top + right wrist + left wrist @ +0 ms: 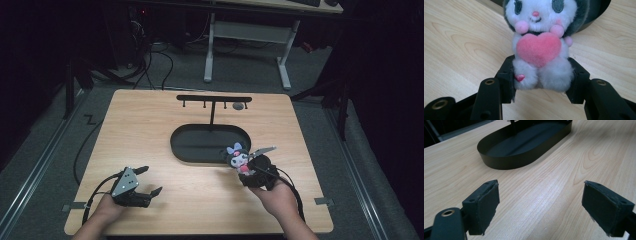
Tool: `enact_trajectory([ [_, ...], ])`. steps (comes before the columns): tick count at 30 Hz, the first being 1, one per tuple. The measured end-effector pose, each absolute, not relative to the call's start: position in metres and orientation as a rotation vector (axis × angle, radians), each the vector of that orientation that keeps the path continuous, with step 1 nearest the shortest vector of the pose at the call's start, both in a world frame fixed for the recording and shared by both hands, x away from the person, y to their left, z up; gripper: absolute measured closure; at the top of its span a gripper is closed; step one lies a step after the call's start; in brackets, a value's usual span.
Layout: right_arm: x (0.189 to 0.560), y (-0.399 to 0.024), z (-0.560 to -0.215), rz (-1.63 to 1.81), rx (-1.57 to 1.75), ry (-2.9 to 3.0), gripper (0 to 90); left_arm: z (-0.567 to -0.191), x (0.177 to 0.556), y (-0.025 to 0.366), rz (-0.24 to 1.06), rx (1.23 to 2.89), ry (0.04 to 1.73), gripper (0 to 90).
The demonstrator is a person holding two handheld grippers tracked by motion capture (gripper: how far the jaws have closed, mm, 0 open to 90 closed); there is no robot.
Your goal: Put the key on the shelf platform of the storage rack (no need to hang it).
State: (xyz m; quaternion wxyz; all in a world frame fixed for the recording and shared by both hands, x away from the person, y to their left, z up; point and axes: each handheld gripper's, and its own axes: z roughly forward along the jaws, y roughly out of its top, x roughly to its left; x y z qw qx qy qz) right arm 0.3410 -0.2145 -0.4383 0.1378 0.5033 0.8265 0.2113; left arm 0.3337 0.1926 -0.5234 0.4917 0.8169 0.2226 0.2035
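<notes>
Your table has plenty of bare wood on the left half and along the near edge, so either hand can travel there without meeting anything. The stand rises at the far middle, its crossbar carrying small pegs; one peg toward the right seems to hold a small round thing, though that part is too small to be sure. Its post comes up out of the tray, a low black oval whose wall is the one edge to clear if you carry the toy toward the pegs.

Your right gripper sits just beside the tray's near right end, well inside the table's right edge. It is clamped on the plush low on the body, both pads pressing its legs, which leaves the head and top free for hanging. The plush faces that gripper's camera, upright, heart in front.

Your left gripper waits near the front left, jaws spread wide with nothing between them, low over the wood and pointed toward the tray, out of the other hand's path.
</notes>
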Motion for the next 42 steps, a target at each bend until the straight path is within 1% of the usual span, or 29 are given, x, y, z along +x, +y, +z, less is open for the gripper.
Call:
enact_trajectory([
  [28,0.387,-0.198,-0.442,0.632,1.481,2.365,50.5,-0.523,0.333,0.193,0.493,1.980,0.540,15.4],
  [42,0.406,-0.198,-0.449,0.623,1.516,2.342,50.5,-0.523,0.333,0.194,0.495,1.977,0.540,15.4],
])
